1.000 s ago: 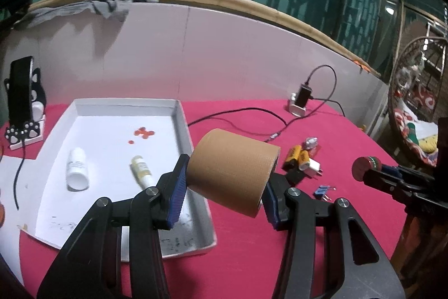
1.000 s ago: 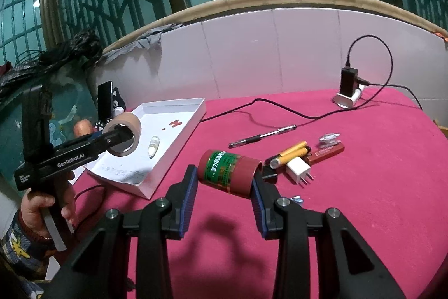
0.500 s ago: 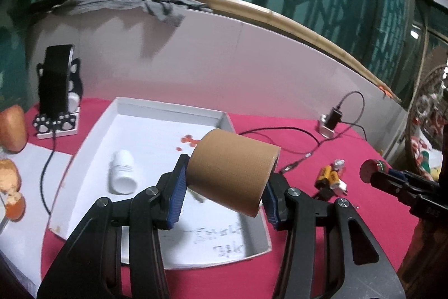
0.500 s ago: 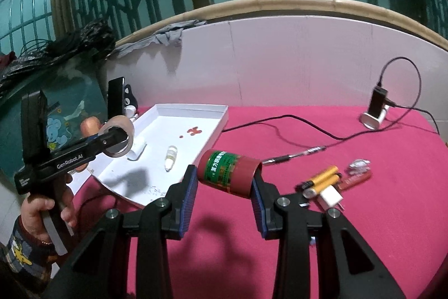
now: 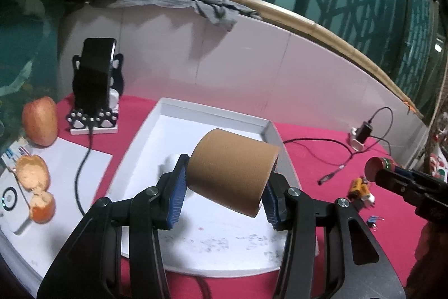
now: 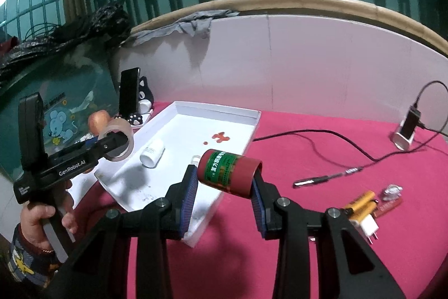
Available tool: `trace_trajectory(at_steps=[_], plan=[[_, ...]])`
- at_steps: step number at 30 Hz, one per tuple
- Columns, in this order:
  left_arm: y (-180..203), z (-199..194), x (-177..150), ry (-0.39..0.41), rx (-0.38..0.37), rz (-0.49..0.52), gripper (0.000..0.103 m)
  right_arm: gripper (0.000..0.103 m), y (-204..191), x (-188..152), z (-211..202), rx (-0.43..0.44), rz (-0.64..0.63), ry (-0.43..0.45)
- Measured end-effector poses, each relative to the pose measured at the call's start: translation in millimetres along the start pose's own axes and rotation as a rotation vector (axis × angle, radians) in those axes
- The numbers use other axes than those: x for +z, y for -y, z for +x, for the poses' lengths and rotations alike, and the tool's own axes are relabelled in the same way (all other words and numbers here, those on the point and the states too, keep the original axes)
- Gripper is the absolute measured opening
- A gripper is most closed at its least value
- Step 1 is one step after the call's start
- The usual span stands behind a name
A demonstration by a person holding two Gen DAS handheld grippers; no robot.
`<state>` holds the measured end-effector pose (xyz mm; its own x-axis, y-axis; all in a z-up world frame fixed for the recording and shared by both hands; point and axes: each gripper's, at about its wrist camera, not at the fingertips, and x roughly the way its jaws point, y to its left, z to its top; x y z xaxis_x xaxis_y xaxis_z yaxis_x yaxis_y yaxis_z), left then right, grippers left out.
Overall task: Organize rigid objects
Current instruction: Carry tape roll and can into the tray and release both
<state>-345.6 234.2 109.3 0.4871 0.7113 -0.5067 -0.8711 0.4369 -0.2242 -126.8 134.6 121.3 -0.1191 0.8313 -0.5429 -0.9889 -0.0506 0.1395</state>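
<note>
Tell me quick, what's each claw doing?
Left gripper: shut on the brown tape roll.
Right gripper: shut on the red canister.

1. The left gripper [image 5: 224, 196] has black plastic arms with blue ribbed pads [image 5: 177, 196] and round silver screws at the joints.
2. The right gripper [image 6: 225, 199] is built the same: black arms, blue ribbed pads [image 6: 188, 201], silver screws.
3. From the right wrist view, the left gripper's black body bears white "GenRobot.AI" lettering above a grey handle.
4. The left hand [image 6: 47, 223] is bare-skinned, with a dark blue patterned sleeve carrying yellow figures.
</note>
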Motion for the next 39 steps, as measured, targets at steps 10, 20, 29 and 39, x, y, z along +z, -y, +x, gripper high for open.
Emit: trace_trajectory(at_steps=[10, 20, 29, 39], plan=[[-18.6, 27.3, 26.7, -0.021, 0.079, 0.031, 0.047, 0.036, -29.3, 24.0, 38.0, 0.043, -0.049, -0.037], [-29.7, 85.7, 50.5, -0.121, 0.147, 0.07, 0.047, 0.036, -50.1, 27.1, 92.5, 0.071, -0.037, -0.127], [-22.7, 136.4, 39.3, -0.22, 0.181, 0.084, 0.047, 0.036, -71.0, 6.3, 141.8, 0.012, -0.087, -0.211], [-12.8, 132.3, 44.8, -0.185, 0.257, 0.11, 0.063, 0.037, -71.7, -0.8, 150.7, -0.054, -0.11, -0.223]])
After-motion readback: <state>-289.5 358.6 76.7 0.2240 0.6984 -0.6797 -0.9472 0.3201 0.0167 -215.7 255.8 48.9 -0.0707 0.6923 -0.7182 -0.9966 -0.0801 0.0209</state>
